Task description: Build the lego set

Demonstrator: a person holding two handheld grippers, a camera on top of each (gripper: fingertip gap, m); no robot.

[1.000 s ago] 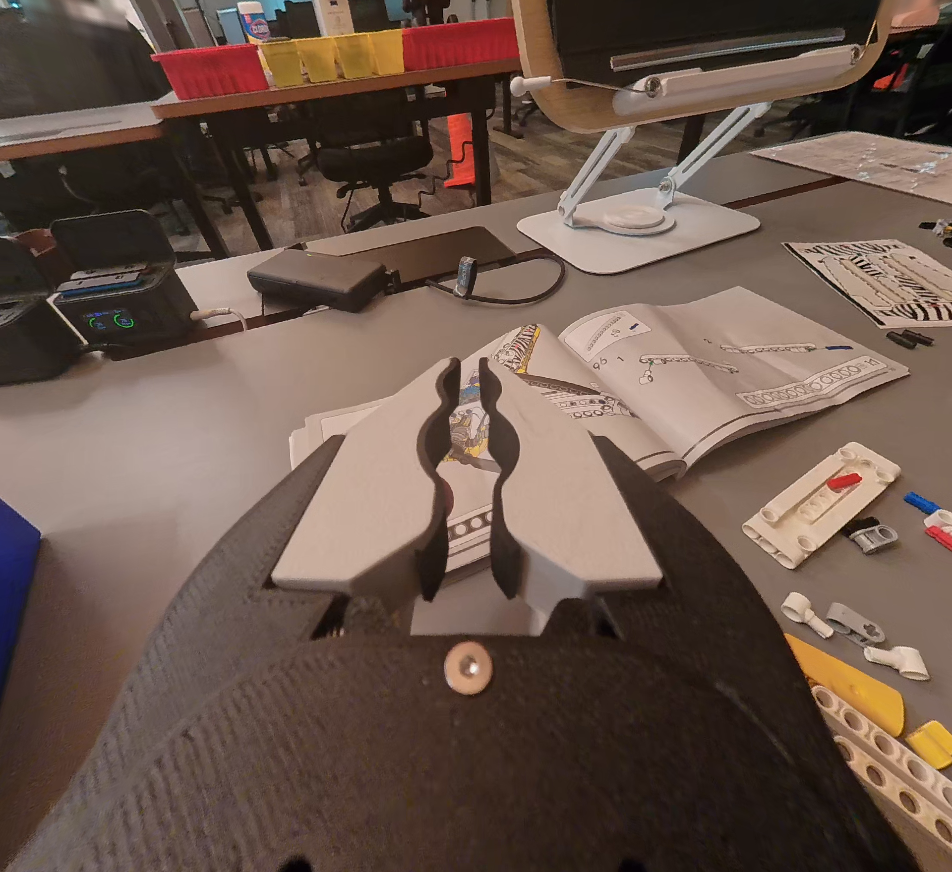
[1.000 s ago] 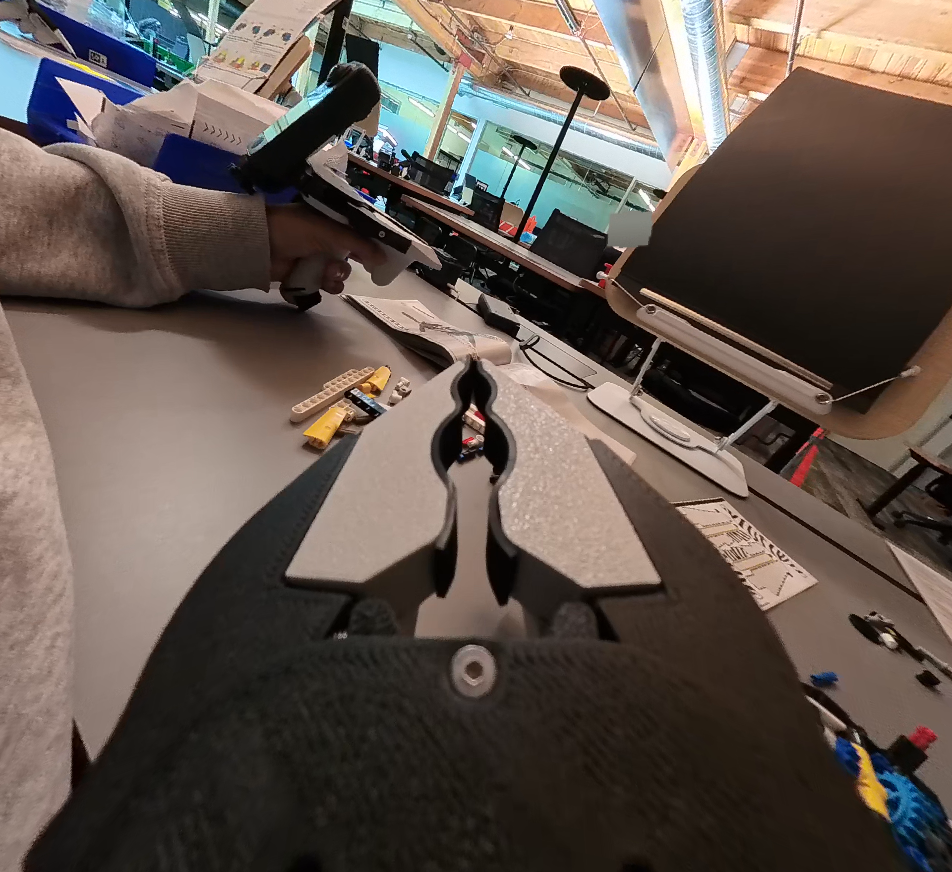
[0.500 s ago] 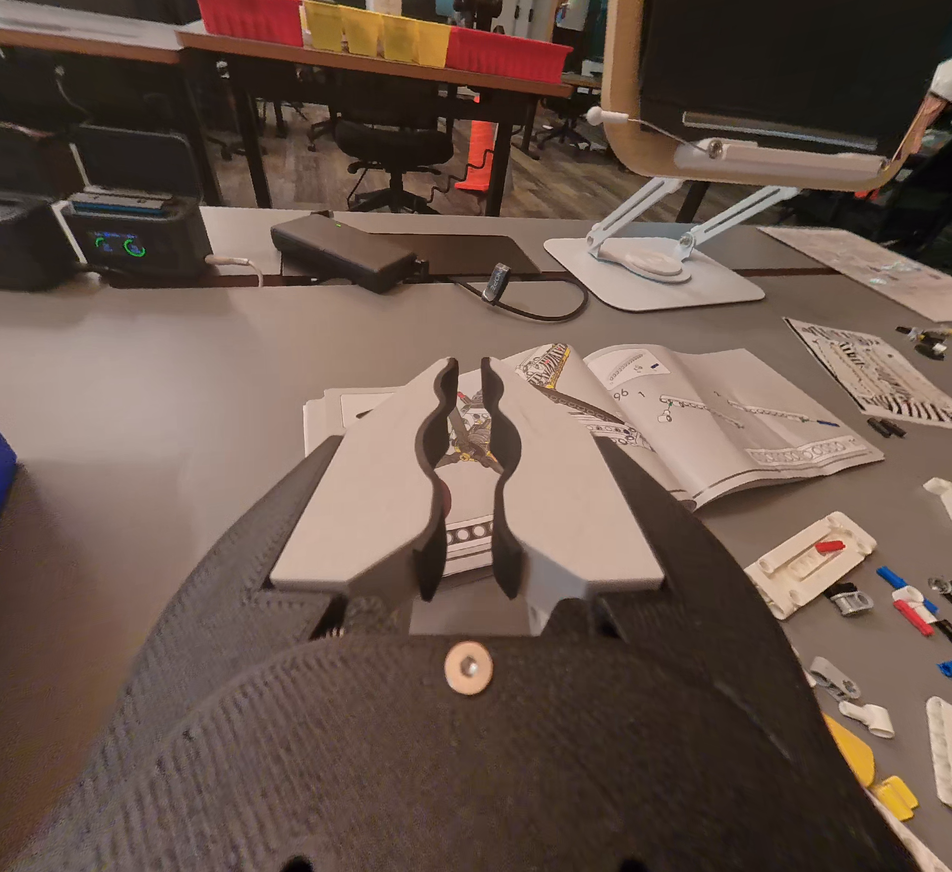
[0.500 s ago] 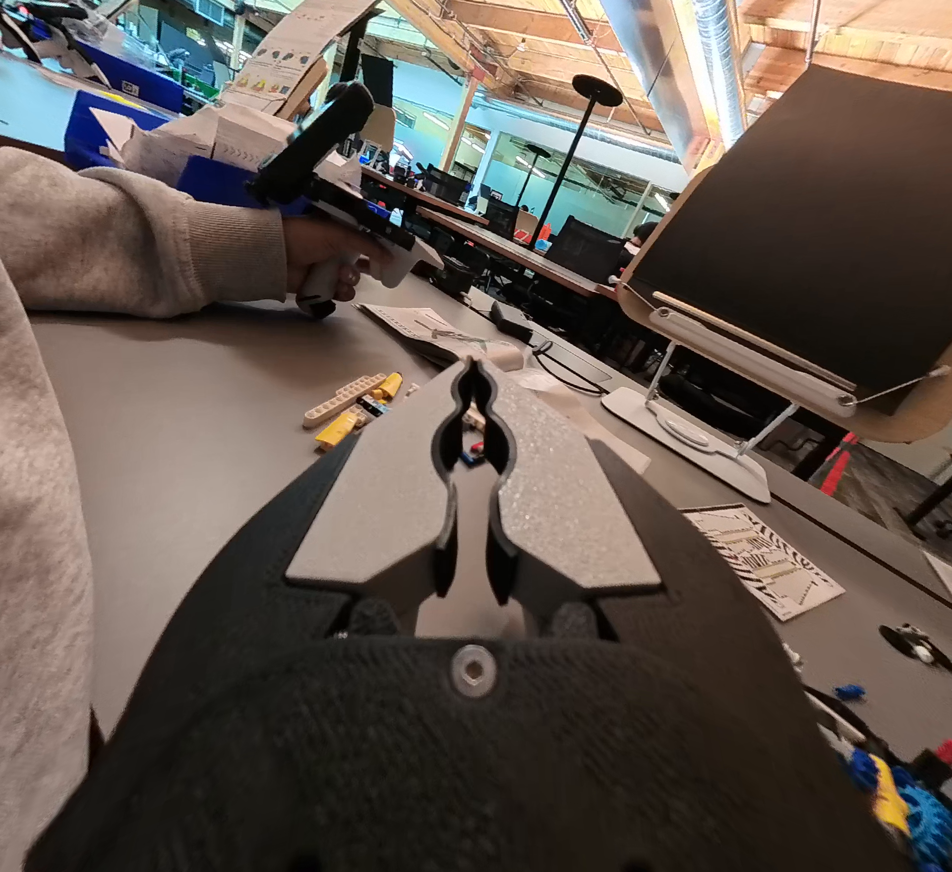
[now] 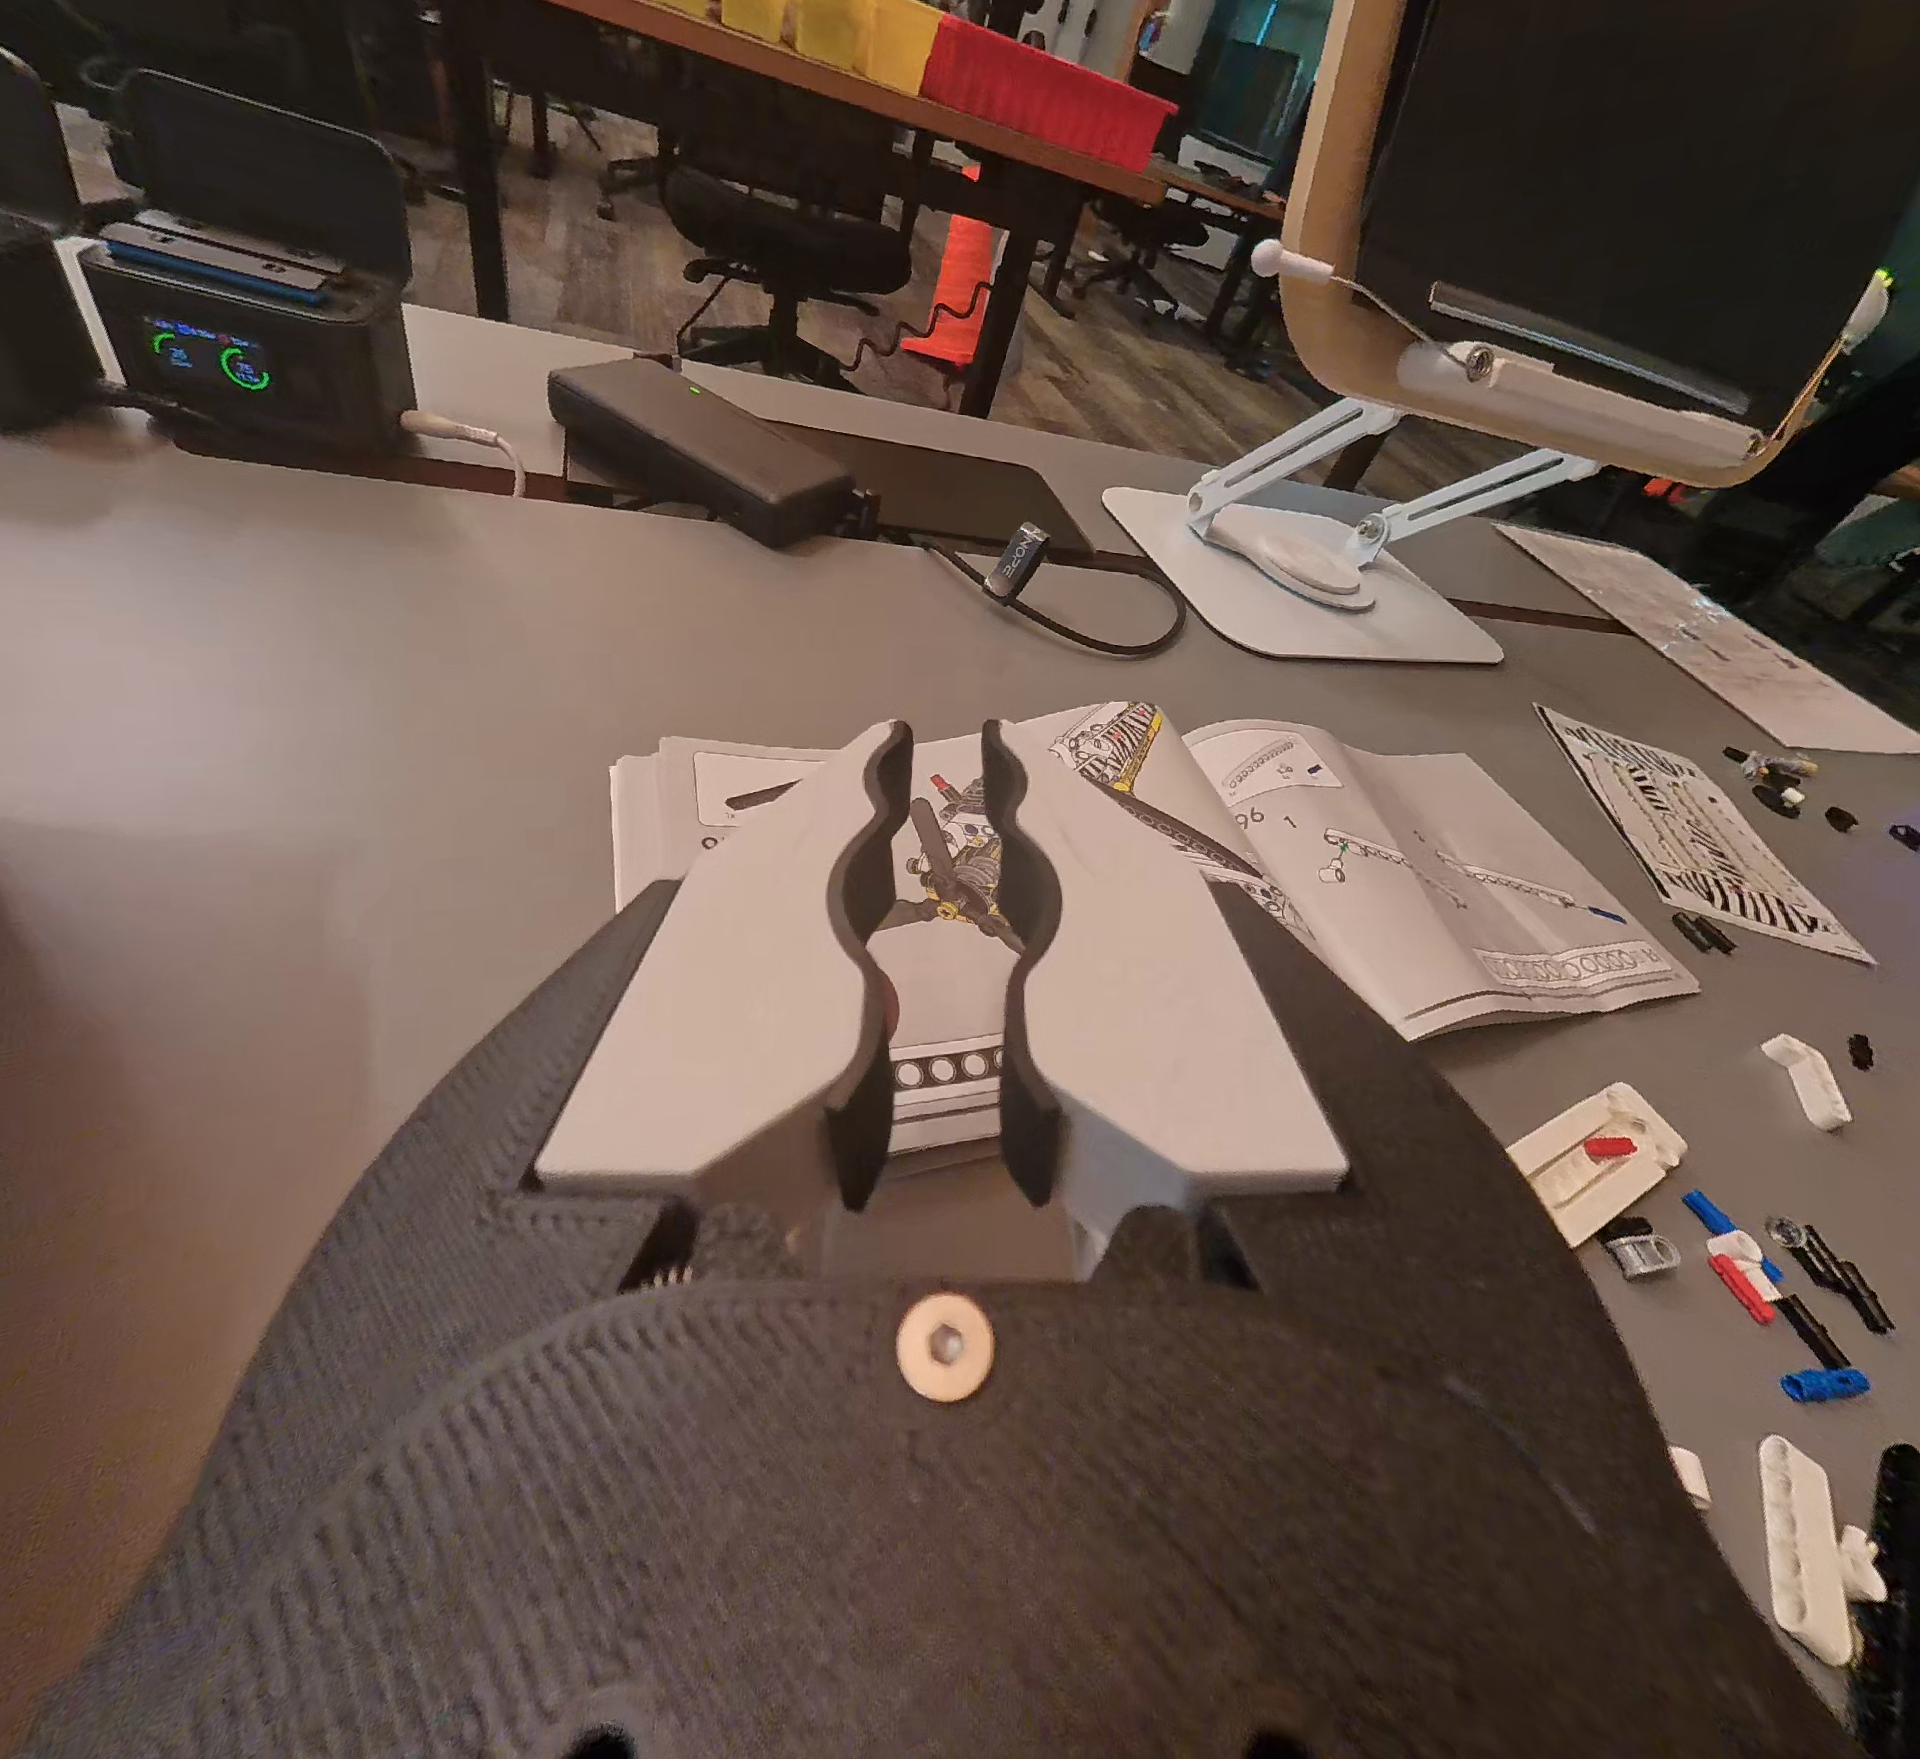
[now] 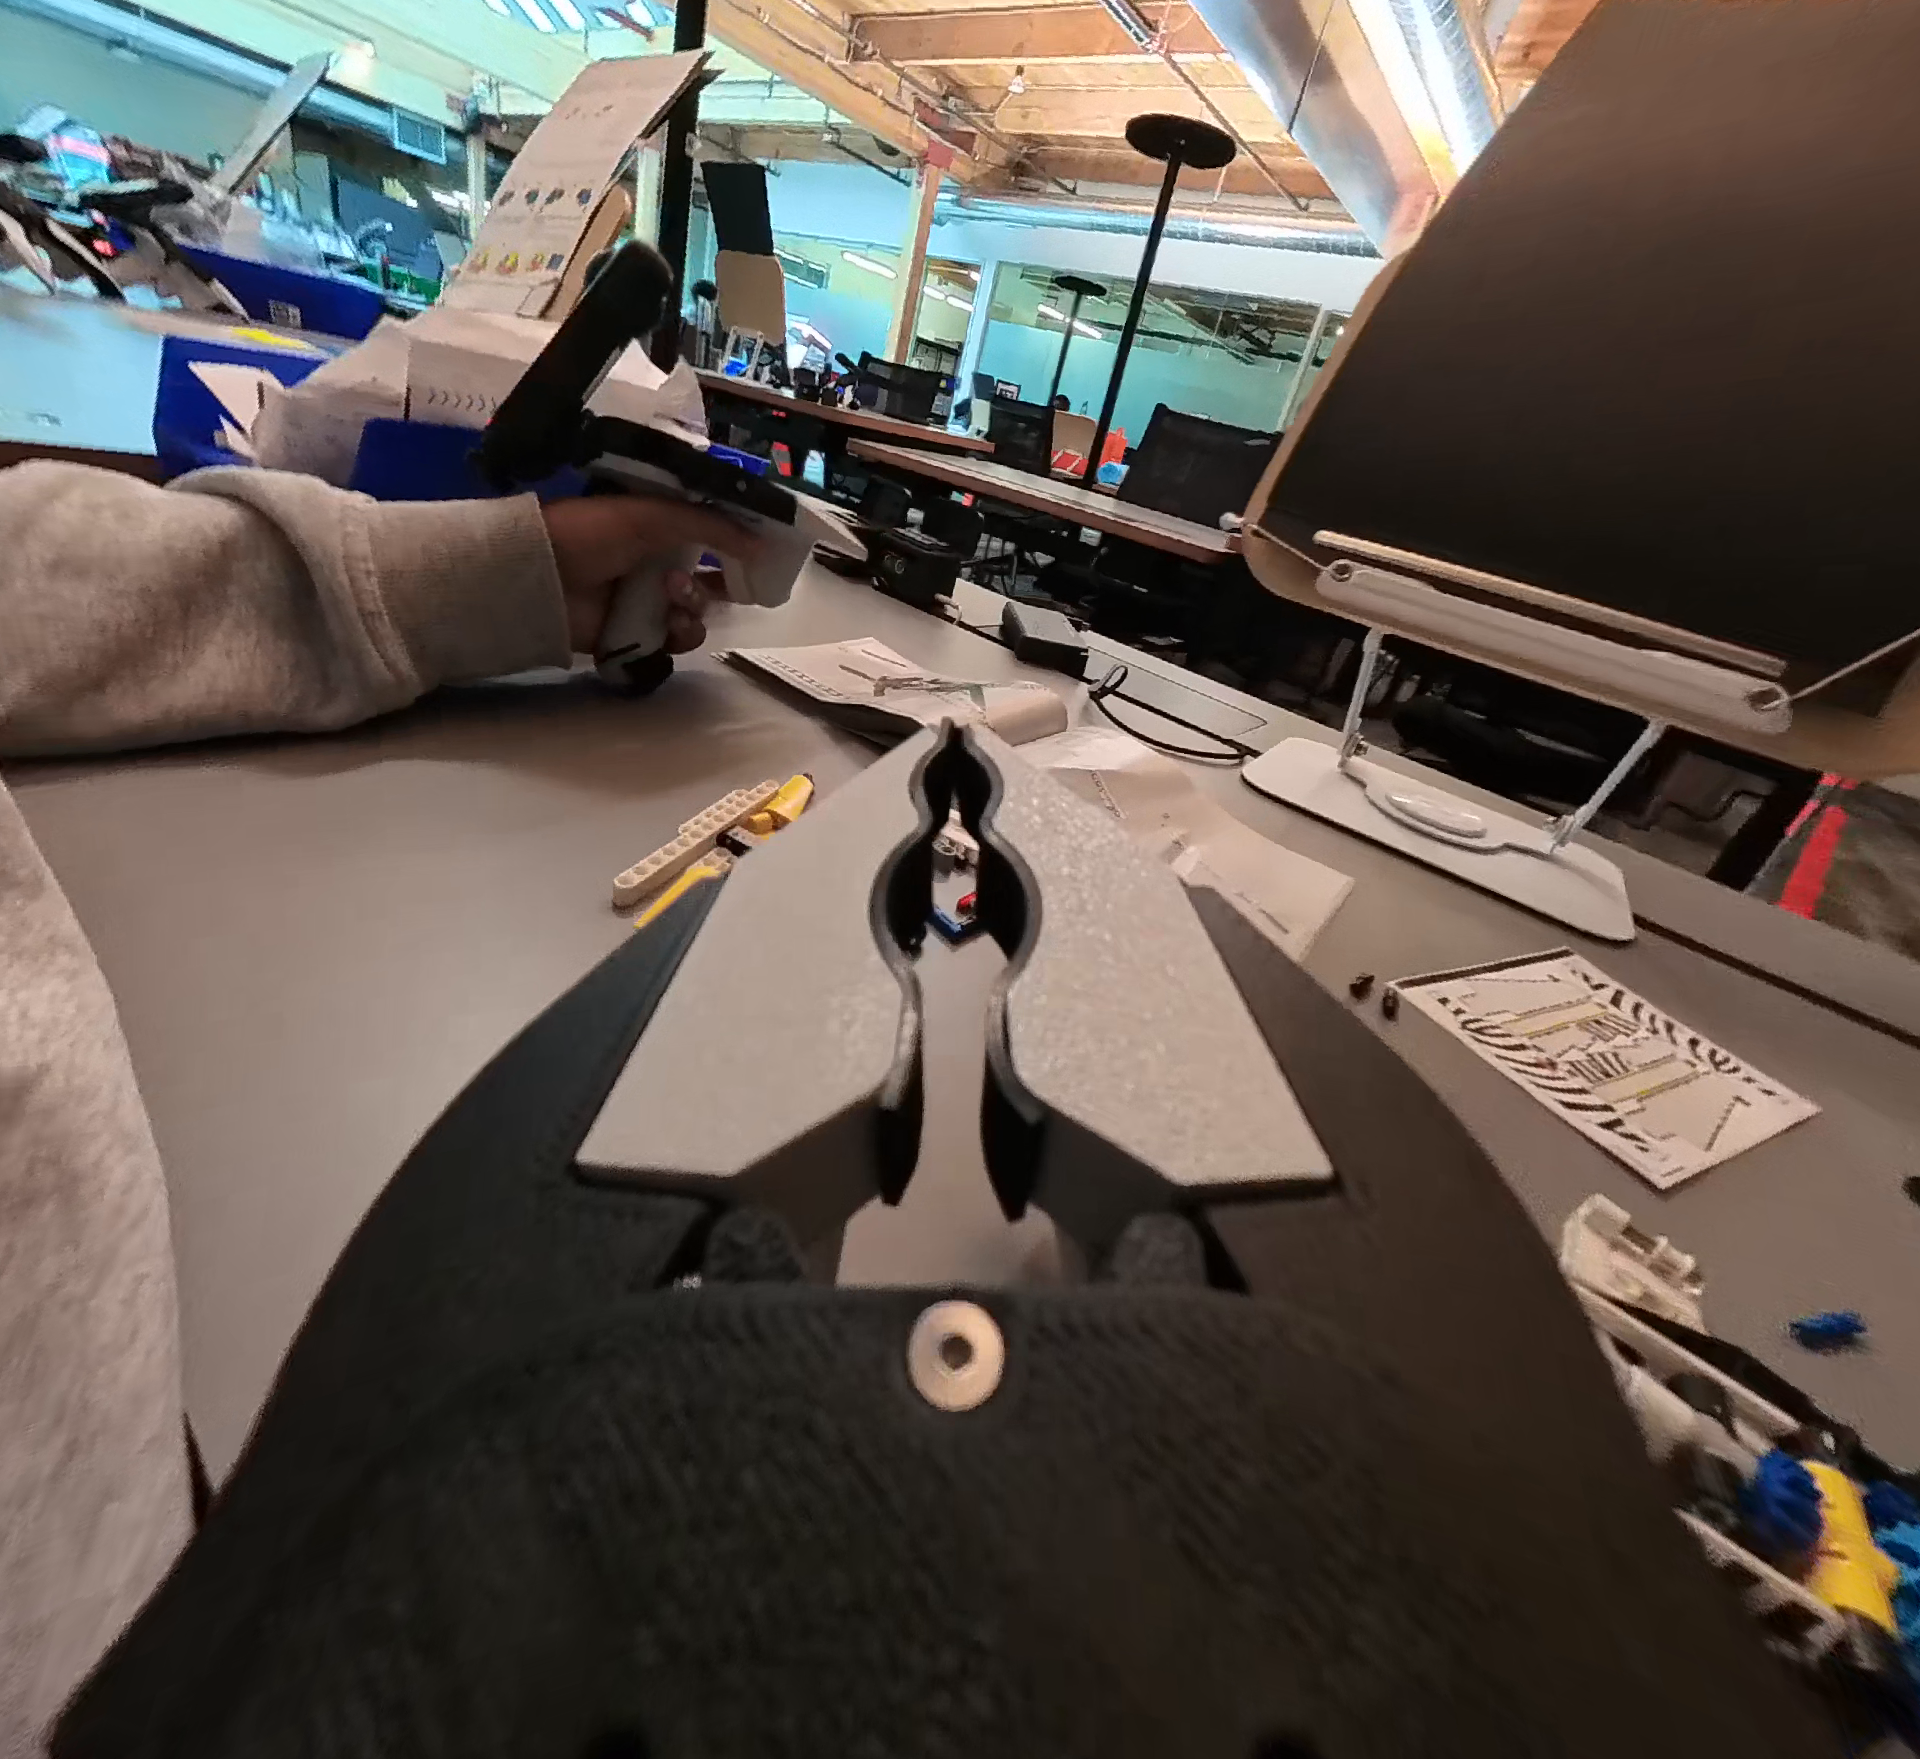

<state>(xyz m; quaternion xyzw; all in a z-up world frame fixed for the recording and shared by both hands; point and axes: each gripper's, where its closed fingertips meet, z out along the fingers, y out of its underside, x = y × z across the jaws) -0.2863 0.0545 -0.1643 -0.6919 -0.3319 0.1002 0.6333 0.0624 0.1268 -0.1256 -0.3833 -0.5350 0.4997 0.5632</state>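
Left gripper hovers over the open booklet, fingers narrowly apart, empty; likely consulting the step. Right gripper fingers nearly closed, empty, aimed at loose parts on the desk. Since the earlier frame, the left view has swung right, revealing more parts.

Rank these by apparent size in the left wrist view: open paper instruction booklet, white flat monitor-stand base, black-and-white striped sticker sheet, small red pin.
1. Open paper instruction booklet
2. White flat monitor-stand base
3. Black-and-white striped sticker sheet
4. Small red pin

The base lies farther away, so 1 and 2 are unsure.
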